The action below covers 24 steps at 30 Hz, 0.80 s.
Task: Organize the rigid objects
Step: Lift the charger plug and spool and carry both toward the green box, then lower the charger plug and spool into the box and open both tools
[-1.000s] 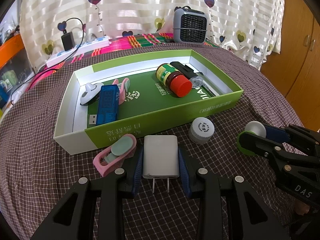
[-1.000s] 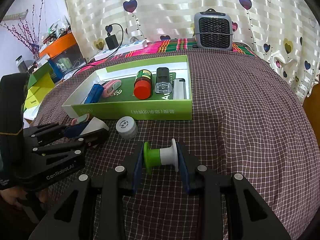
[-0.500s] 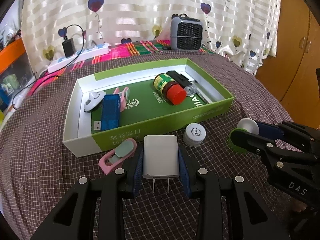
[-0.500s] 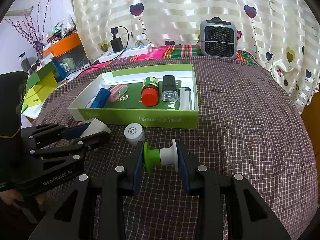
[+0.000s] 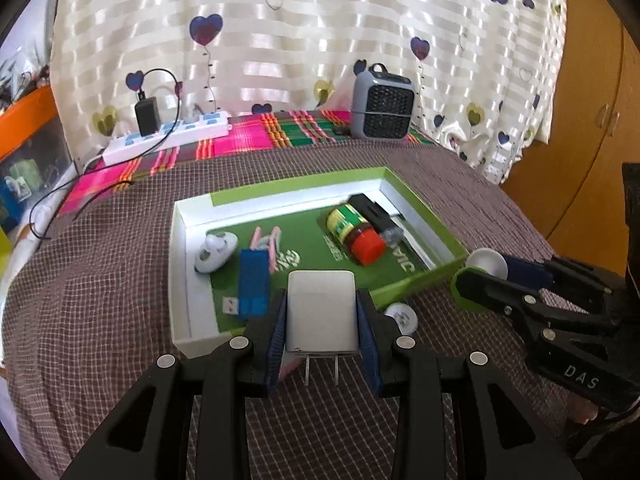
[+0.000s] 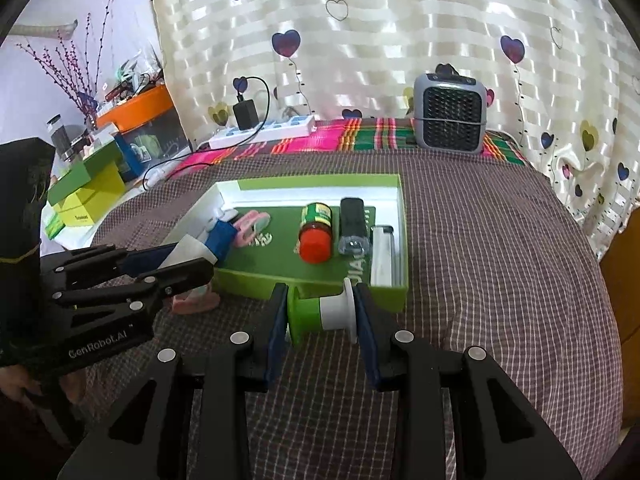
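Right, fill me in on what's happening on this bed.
A person is tidying small items into the shallow green cardboard box on the checked cloth. The left hand-held gripper grips a white rectangular plug adapter, held above the box's near edge. The right hand-held gripper grips a green-and-white plastic spool just in front of the box. Inside the box lie a red-capped jar and a blue USB stick. A small white round cap and a pink clip lie outside the box.
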Each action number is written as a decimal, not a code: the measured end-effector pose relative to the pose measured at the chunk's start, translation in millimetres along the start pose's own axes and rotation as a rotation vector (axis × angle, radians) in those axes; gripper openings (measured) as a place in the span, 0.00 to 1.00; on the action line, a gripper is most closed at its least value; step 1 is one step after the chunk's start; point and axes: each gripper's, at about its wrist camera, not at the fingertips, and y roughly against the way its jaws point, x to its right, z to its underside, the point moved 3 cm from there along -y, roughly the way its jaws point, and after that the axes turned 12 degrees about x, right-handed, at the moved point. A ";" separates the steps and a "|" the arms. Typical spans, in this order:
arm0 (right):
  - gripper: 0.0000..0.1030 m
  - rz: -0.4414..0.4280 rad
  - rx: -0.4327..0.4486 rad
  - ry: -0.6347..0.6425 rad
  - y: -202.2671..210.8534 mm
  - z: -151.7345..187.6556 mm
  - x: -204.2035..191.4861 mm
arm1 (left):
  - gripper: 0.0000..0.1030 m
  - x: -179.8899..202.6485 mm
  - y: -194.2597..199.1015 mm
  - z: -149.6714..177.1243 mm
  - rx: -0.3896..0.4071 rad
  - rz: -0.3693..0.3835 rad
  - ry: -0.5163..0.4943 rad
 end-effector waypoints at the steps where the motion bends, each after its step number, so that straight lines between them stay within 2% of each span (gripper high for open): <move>1: 0.33 -0.002 0.000 0.002 -1.2 -1.8 -0.8 | 0.31 -2.2 -2.1 -1.6 -0.001 -0.008 -0.004; 7: 0.33 -0.012 0.002 0.014 -10.3 -12.4 -5.1 | 0.31 -16.5 -11.5 -15.6 0.008 -0.034 0.003; 24: 0.33 -0.072 -0.071 0.045 -62.7 -23.3 -30.9 | 0.31 -43.8 -56.3 -41.3 -0.037 0.007 0.032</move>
